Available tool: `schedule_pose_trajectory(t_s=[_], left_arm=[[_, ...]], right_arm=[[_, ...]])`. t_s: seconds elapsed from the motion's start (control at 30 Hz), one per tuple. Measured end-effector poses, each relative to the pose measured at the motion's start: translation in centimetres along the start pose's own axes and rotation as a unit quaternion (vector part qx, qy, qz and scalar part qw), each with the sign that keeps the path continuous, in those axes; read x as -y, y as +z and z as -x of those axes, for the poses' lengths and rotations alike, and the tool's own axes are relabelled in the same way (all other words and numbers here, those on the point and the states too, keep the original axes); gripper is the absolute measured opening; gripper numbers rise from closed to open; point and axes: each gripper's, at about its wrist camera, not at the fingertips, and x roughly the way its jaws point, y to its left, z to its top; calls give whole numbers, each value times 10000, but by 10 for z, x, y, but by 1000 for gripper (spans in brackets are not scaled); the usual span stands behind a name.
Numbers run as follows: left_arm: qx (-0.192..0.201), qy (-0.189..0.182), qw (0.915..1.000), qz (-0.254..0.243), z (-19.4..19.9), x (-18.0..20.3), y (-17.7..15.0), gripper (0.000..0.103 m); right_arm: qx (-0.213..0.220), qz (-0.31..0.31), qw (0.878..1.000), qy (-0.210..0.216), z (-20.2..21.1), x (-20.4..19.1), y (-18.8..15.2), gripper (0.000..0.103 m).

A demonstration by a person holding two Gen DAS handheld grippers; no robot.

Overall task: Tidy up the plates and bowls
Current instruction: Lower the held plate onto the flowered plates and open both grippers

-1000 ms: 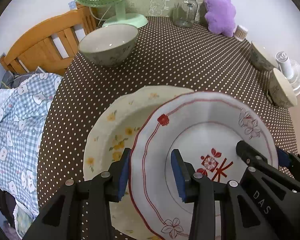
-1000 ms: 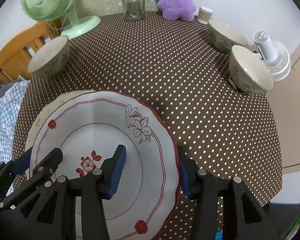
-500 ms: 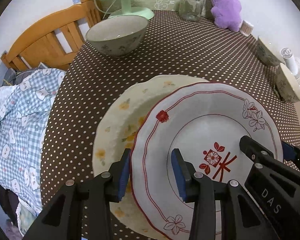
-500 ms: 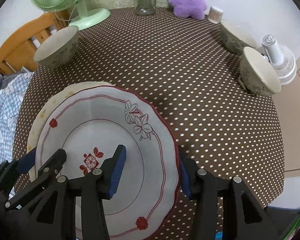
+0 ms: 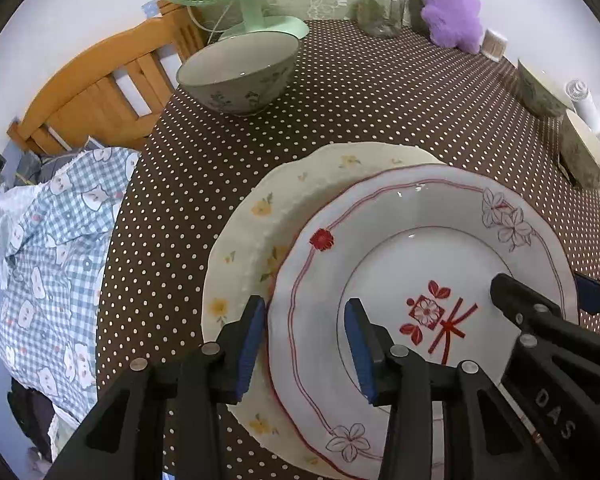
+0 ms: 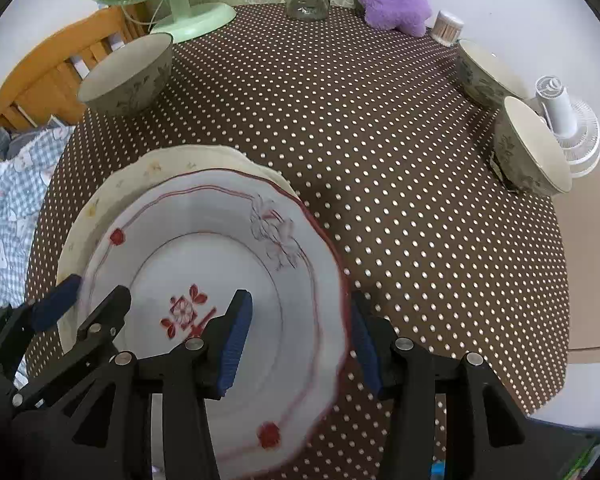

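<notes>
A white plate with a red rim line and red flower mark [image 5: 420, 260] [image 6: 204, 264] lies over a cream plate with yellow flowers [image 5: 260, 216] [image 6: 160, 164] on the dotted brown tablecloth. My left gripper [image 5: 306, 340] [image 6: 88, 300] straddles its left rim, one pad outside and one on the plate face. Its jaws are opening, with the rim still between the pads. My right gripper [image 6: 300, 336] [image 5: 548, 292] is shut on the opposite rim. The red-rimmed plate looks blurred in the right wrist view.
A patterned bowl [image 5: 240, 76] [image 6: 128, 76] stands at the far left, and two more bowls [image 6: 488, 68] [image 6: 528, 148] stand at the right edge beside a small white fan [image 6: 568, 128]. A green fan [image 5: 260, 20], glass jar [image 5: 380, 8] and purple plush [image 5: 448, 4] line the back. A checked cloth [image 5: 52, 260] hangs left.
Both grippers have shifted slightly with the red-rimmed plate, which still overlaps the cream plate. More of the cream plate's far rim shows in the right wrist view.
</notes>
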Motion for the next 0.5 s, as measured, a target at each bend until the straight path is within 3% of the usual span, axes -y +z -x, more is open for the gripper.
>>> schedule_pose_trajectory(t_s=[0.2, 0.23, 0.27, 0.5], left_arm=[[23, -39, 10000, 20, 6, -1, -2, 48], [58, -11, 10000, 7, 8, -1, -3, 53], [109, 21, 9999, -17, 11, -1, -4, 54], [184, 99, 9998, -64, 14, -6, -7, 57]], right_arm=[[143, -29, 9998, -119, 17, -1, -10, 52], [192, 28, 9997, -137, 20, -3, -12, 42], [186, 73, 9997, -166, 20, -4, -12, 39], [103, 34, 9999, -92, 13, -10, -11, 38]])
